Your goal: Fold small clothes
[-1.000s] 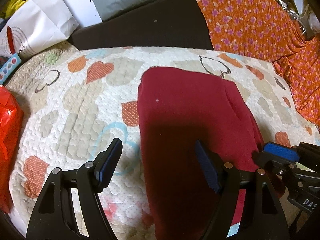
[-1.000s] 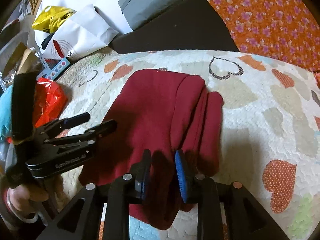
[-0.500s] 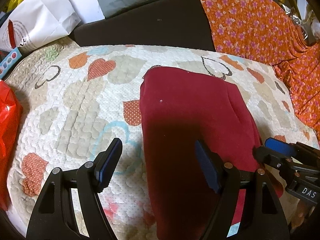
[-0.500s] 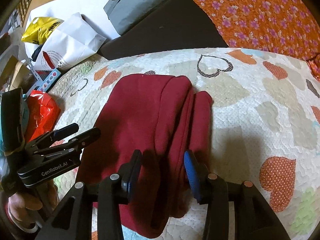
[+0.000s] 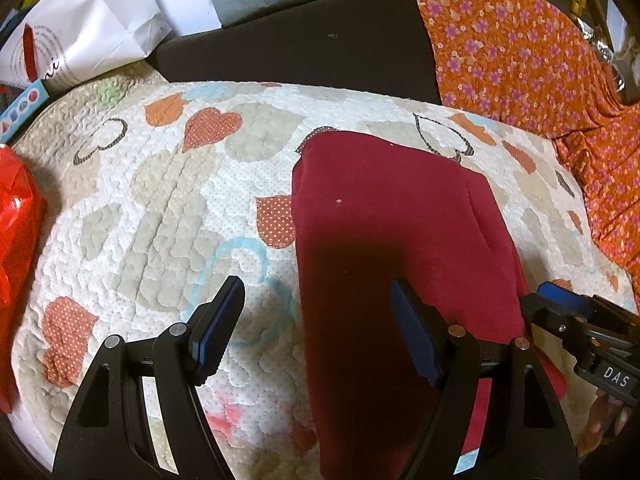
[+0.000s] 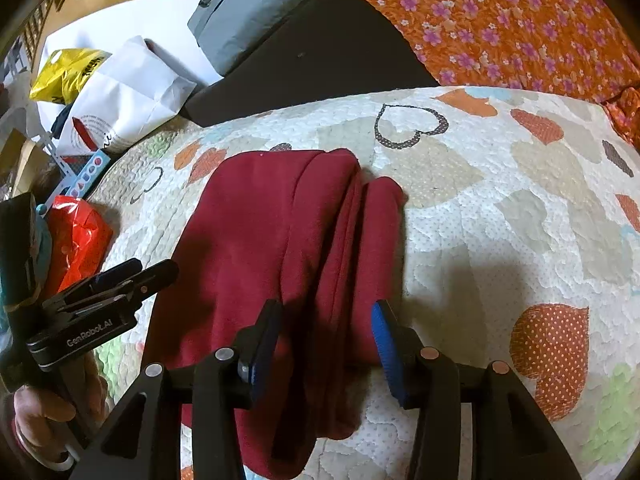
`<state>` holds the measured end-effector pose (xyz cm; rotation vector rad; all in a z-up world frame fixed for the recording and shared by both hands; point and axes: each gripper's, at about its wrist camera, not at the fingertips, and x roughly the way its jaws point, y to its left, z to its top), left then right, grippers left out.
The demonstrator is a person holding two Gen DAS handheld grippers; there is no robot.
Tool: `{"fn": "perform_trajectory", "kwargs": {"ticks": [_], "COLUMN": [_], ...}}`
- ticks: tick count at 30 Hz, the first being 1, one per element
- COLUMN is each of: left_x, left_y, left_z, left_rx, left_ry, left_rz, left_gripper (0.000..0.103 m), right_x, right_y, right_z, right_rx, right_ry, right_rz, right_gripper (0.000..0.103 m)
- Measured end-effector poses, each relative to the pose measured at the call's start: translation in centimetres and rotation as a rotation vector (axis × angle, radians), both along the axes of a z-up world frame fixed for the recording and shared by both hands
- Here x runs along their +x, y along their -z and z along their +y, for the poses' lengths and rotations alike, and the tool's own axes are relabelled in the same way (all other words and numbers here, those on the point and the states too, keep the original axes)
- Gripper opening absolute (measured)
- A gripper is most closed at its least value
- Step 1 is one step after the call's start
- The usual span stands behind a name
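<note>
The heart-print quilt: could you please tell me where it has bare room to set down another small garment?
The heart-print quilt lies bare right of the folded dark red garment, up to the orange floral cloth. Another bare patch sits between the garment's left edge and the red plastic bag. The far left, with that bag and the white paper bag, is crowded.

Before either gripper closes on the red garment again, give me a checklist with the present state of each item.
1. Left gripper open: ok.
2. Right gripper open, straddling the folded edge: ok.
3. Red garment lies folded on the heart quilt: ok.
4. Layers line up: not ok, one strip sticks out on the right.
5. Near hem flat: cannot tell, hidden by the grippers.
</note>
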<state>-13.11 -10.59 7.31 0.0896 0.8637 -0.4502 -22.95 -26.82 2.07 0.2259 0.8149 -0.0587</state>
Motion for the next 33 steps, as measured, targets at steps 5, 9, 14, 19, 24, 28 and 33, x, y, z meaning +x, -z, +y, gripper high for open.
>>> {"fn": "perform_trajectory", "kwargs": {"ticks": [5,9,14,19,24,28,33], "left_x": [-0.2,-0.2,-0.3,-0.8,-1.1,-1.5,-1.9], "left_y": [0.1,0.0,-0.1,-0.6,-0.9,-1.3,-1.7], "left_z": [-0.6,-0.6,-0.7,-1.0,-1.3,-1.4,-1.6], "left_rx": [0.046,0.072,0.088,0.103,0.112,0.105,0.099], "left_ry": [0.018,0.010,0.011,0.018,0.031,0.038,0.054], "left_rz": [-0.019,-0.031,-0.044,-0.089,-0.120,-0.148,-0.187], "left_gripper": [0.075,0.075,0.075,0.075,0.075,0.075,0.075], "right_x": [0.0,0.0,-0.2,-0.4,-0.4,-0.5,-0.4], "right_y": [-0.2,-0.2,-0.3,-0.4,-0.5,-0.4,-0.3], "right_z": [0.3,0.5,0.8,0.8,0.7,0.8,0.9], "right_rx": [-0.003,-0.004,-0.005,-0.005,-0.002,-0.004,-0.004], "right_ry": [-0.011,-0.019,-0.023,-0.023,-0.023,-0.020,-0.018], "right_rz": [-0.008,-0.007,-0.010,-0.018,-0.019,-0.016,-0.011], "right_gripper": [0.046,0.046,0.046,0.046,0.046,0.046,0.046]}}
